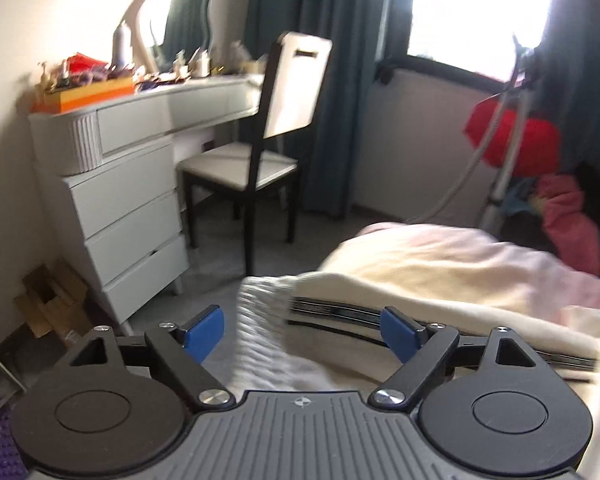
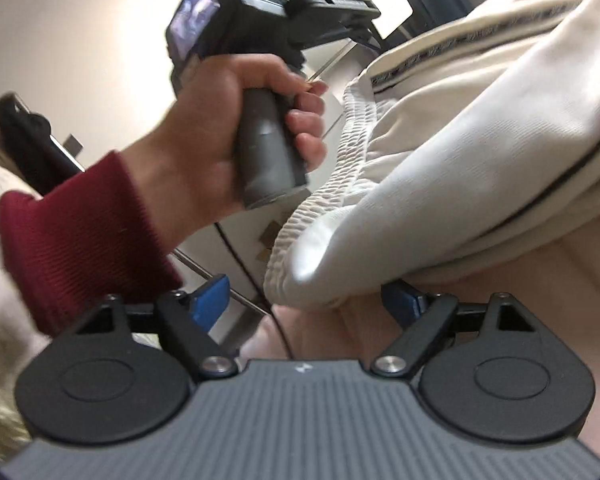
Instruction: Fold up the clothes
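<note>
Both claws, left claw [image 1: 302, 332] and right claw [image 2: 308, 300], stand wide and hold nothing, beside cream trousers [image 1: 440, 280] lying doubled over on the pink bed [image 2: 440, 340], ribbed waistband [image 2: 340, 184] showing, so folding seems partly done.

Home bedroom. A grey dressing table [image 1: 140, 128] with mirror [image 1: 180, 12], chair [image 1: 268, 128], dark curtains [image 1: 300, 60] and bed [image 1: 440, 256] show it.

One chair [image 1: 260, 152], one mirror [image 1: 180, 12], one dresser [image 1: 132, 208], one cream garment [image 2: 460, 160], two grippers: left [image 1: 302, 330], right [image 2: 312, 300]
</note>
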{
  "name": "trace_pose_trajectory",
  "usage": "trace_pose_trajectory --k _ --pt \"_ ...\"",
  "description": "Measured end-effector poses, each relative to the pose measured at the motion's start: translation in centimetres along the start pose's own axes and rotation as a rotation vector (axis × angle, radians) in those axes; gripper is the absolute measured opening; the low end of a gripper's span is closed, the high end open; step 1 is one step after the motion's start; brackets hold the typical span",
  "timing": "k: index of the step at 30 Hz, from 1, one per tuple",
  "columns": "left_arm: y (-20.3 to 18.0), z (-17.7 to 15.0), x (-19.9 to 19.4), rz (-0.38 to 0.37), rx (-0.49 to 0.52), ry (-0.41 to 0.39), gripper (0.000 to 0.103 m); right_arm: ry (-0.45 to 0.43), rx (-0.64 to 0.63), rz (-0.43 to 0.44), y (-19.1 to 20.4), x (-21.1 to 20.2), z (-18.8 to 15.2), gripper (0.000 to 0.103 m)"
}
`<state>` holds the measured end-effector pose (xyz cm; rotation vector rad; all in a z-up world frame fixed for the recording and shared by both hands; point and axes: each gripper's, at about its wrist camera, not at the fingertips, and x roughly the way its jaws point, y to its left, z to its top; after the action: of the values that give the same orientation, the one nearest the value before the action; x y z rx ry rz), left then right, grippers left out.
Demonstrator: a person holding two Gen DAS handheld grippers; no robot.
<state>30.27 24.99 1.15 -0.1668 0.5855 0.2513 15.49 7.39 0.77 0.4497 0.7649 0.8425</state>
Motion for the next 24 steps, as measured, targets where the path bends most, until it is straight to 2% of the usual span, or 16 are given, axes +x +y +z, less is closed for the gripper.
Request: trace_pose_trajectory --k 3,5,9,12,15,19,24 --pt "-2.0 -1.0 -4.8 -0.033 0.020 -0.058 0.087 -0.046 -0.058 -0.078 1.1 -4.1 -0.1 0.085" --pt "-3.3 -2.5 -8.5 -0.086 0.020 -0.089 0.088 -0.080 -0.102 -0.141 1.2 -8.2 -0.6 0.085" --pt "-5.9 -6.3 -15.2 -0.184 0.041 -0.108 0.088 -0.164 -0.164 -0.260 0.6 -17.5 -2.5 0.085" --pt "-7.3 -9.5 -19.1 -0.221 0.033 -0.113 0.088 -0.220 -0.203 -0.350 -0.6 -23.2 -4.8 0.085" --pt "-8.1 -12.7 -21.6 -0.252 0.031 -0.108 0.089 -0.265 -0.249 -0.447 -1.0 -27.9 -6.7 0.085" --pt "-8.7 -16.0 -23.3 -0.270 0.042 -0.070 0.089 -0.344 -0.227 -0.535 -3.7 -32.3 -8.6 0.085" --pt "-9.7 -18.9 -24.0 -0.304 0.102 -0.064 0.089 -0.420 -0.142 -0.583 -7.3 -33.2 -10.9 0.085"
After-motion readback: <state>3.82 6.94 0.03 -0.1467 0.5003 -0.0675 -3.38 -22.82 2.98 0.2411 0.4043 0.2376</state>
